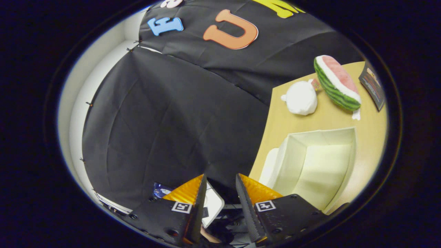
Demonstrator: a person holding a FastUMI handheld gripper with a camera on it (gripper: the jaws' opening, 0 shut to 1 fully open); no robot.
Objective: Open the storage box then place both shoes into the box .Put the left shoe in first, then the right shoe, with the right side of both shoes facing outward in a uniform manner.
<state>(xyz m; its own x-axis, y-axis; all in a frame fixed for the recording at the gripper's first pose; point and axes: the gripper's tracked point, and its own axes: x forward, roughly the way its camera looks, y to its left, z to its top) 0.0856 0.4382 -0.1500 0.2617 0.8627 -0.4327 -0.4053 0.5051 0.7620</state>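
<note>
Hovering off the bench edge, tool spread, pinching nothing, aimed at the black cloth instead of the work. Just right of the fingers: one storage box, already open and bare inside, standing on the bench. Beyond it: one white plush toy, one watermelon-slice plush, one dark card (tilted by the far edge). Zero shoes countable here. Risks: swinging back blind and clipping the box wall with the right finger, shoving it; grabbing the wrong shoe first, or seating it wrong side out.
</note>
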